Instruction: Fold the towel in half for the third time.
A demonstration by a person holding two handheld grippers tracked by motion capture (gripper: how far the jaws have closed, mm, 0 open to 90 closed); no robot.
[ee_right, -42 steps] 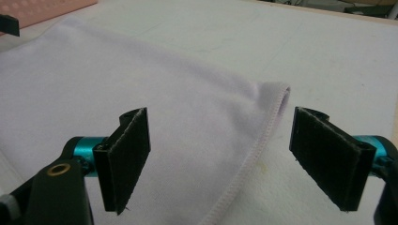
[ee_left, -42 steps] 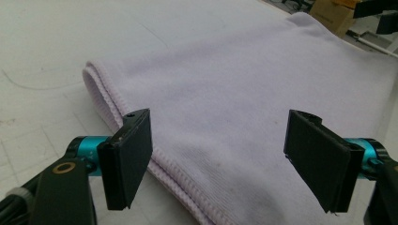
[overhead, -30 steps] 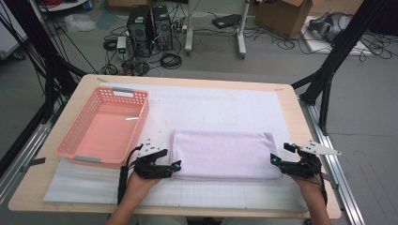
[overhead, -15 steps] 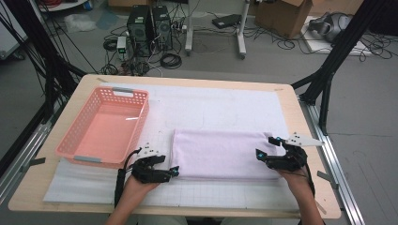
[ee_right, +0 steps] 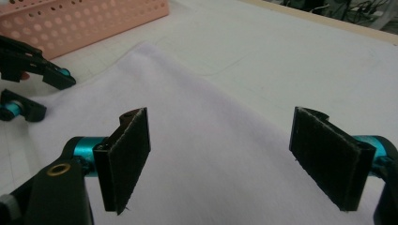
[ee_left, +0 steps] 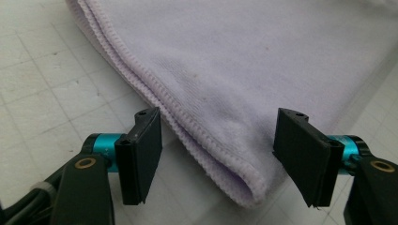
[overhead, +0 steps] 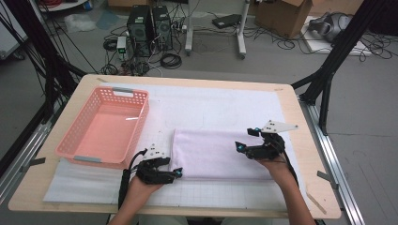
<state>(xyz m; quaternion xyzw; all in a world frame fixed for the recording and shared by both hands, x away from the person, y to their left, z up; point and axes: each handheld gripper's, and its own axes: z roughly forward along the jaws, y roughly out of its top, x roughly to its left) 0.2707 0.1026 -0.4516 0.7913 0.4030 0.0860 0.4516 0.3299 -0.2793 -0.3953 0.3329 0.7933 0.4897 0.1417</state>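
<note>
Lilac folded towel (overhead: 218,154) lies near the table's (overhead: 300,117) front edge. Our right gripper (overhead: 241,149) has slid inward over it, jaws wide; our left gripper (ee_left: 216,150), just narrowing, straddles the front-left corner ungripped, so a fold seems next.

Sitting on the bench (overhead: 309,197): one towel (overhead: 211,152), lying near the front edge; one basket (overhead: 105,126), resting toward the left edge; one white mat (overhead: 211,103) covering the top. Two grippers, left (overhead: 177,172) and right (overhead: 240,147), are hovering at the towel.

Beyond the wooden table (overhead: 300,122), a grey floor (overhead: 281,61) holds computer towers (overhead: 149,23), cables (overhead: 169,60) and a cardboard box (overhead: 279,13).
</note>
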